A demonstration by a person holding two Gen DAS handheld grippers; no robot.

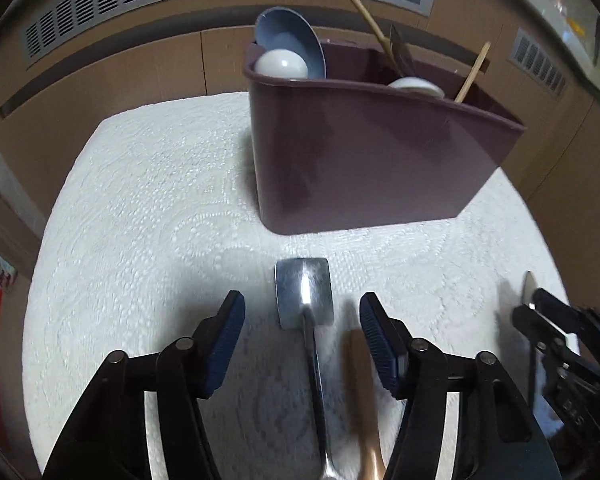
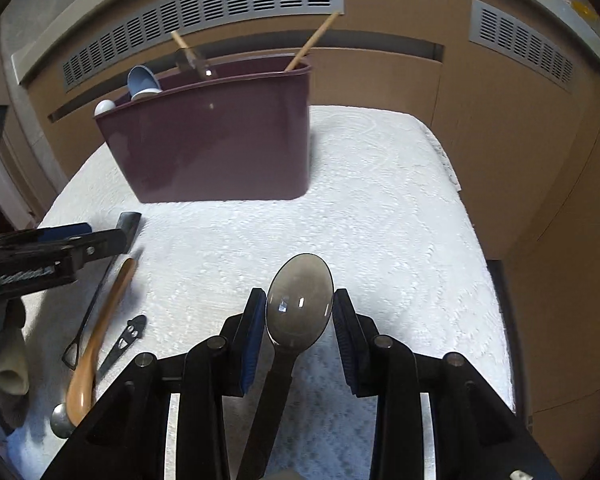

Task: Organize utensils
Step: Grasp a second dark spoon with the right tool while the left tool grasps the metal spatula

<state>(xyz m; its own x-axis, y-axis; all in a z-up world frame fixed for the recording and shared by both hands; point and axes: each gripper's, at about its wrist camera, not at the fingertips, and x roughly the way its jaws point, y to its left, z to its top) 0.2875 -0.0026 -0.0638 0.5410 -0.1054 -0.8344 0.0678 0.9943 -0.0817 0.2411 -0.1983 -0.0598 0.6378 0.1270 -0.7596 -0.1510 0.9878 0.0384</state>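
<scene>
A maroon utensil bin (image 1: 364,160) stands on the white towel and holds ladles, spoons and wooden sticks; it also shows in the right wrist view (image 2: 220,140). My left gripper (image 1: 302,320) is open, its fingers on either side of a flat steel spatula (image 1: 304,296) lying on the towel. A wooden spoon handle (image 1: 364,400) lies beside it. My right gripper (image 2: 300,312) has its pads at both sides of a dark metal spoon (image 2: 300,296), closed on the bowl. The right gripper also shows at the right edge of the left wrist view (image 1: 556,320).
In the right wrist view, a wooden spoon (image 2: 100,340), a black-handled tool (image 2: 88,312), a small dark opener (image 2: 124,340) and a steel ladle bowl (image 2: 62,420) lie at the left. The left gripper (image 2: 60,248) hovers over them. Brown cabinets with vents stand behind the towel (image 2: 380,220).
</scene>
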